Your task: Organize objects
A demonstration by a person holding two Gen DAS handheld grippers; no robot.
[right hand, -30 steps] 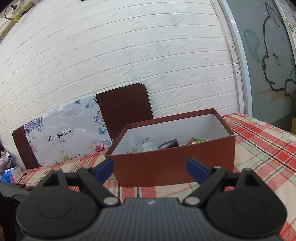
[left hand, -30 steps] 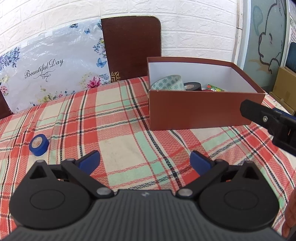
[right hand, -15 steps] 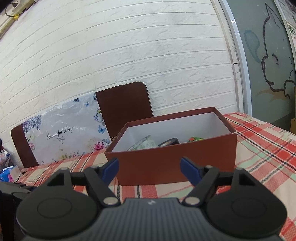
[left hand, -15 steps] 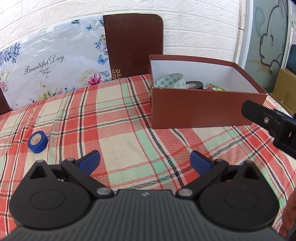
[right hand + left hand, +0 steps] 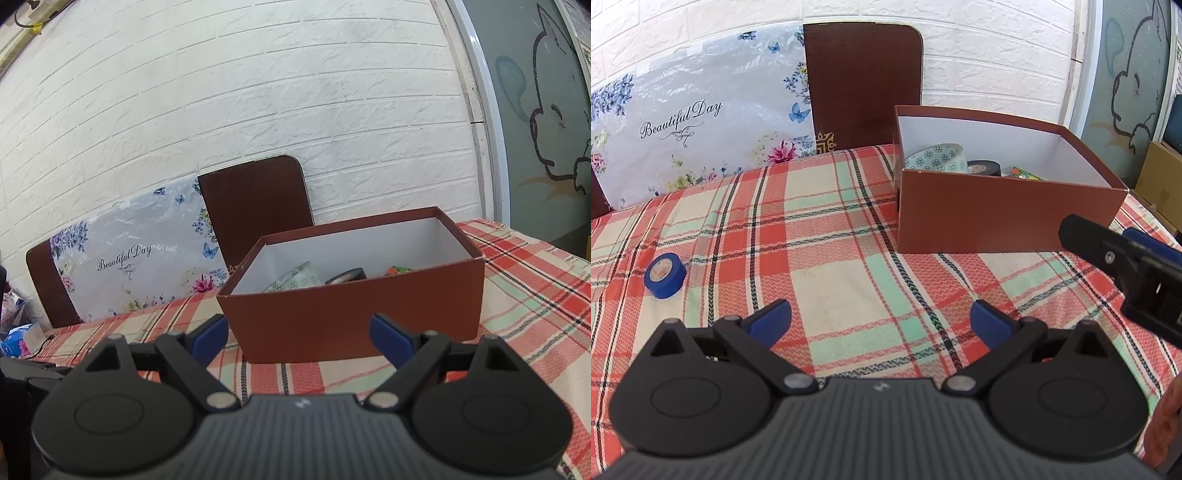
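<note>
Plaid cloth [image 5: 849, 229] covers the table, with a white brick wall [image 5: 258, 92] behind. Nearest, the left gripper [image 5: 881, 319] hovers over the cloth with its blue fingers spread and nothing between them. The right gripper [image 5: 297, 332] is likewise spread and holds nothing; it faces the near wall of the box [image 5: 997, 218]. Left of the box, well apart from it, a blue tape roll [image 5: 664, 276] lies on the cloth. Inside the box, toward its left end, sit a patterned tape roll [image 5: 938, 158], a black roll [image 5: 983, 168] beside it, and a colourful packet [image 5: 1025, 173]. Behind the box stands a brown chair back [image 5: 862, 85], and left of that a floral board [image 5: 690, 129] leans on the wall.
</note>
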